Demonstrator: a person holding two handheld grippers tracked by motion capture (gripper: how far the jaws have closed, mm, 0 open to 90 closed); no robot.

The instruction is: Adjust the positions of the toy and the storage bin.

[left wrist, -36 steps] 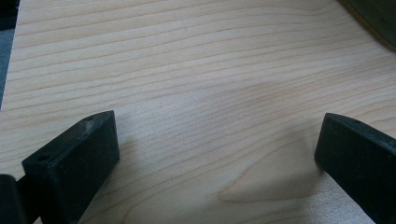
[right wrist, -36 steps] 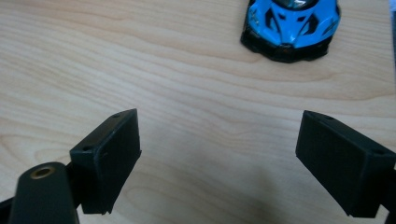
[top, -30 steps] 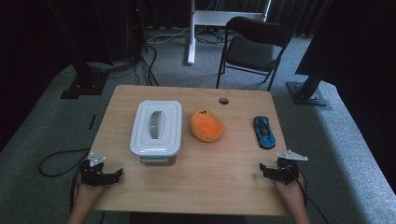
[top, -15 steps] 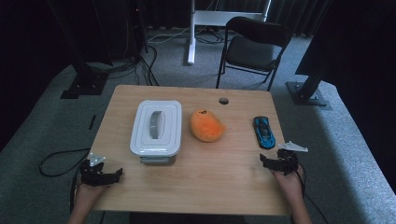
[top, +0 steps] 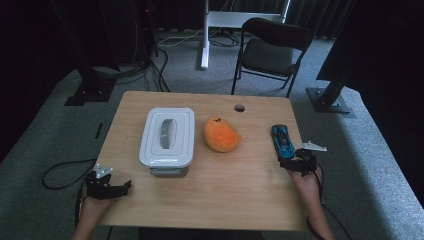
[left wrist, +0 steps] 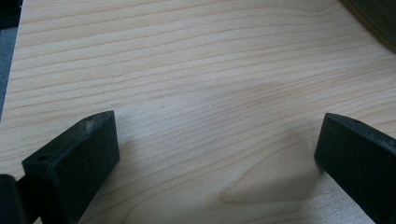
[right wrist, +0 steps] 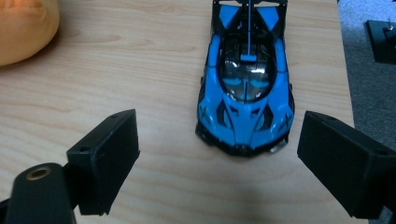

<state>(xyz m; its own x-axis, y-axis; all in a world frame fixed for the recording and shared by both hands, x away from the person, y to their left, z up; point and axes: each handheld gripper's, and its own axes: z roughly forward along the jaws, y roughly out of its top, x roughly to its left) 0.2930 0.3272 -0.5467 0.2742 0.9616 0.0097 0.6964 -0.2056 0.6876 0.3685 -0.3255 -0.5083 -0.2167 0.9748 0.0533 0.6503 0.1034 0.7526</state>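
The fingers [right wrist: 105, 158] of our right gripper [right wrist: 219, 163] are spread before the blue toy car [right wrist: 246, 88]; the high view adds our left gripper [top: 107, 186], fingers also spread, on bare table [top: 220, 190].

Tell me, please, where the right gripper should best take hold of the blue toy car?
Probably across the body's middle, one jaw on each long side. The blue toy car lies flat on its wheels, nose toward the right gripper, whose open jaws stand wider than it. Coming straight on from the nose end seems simplest.
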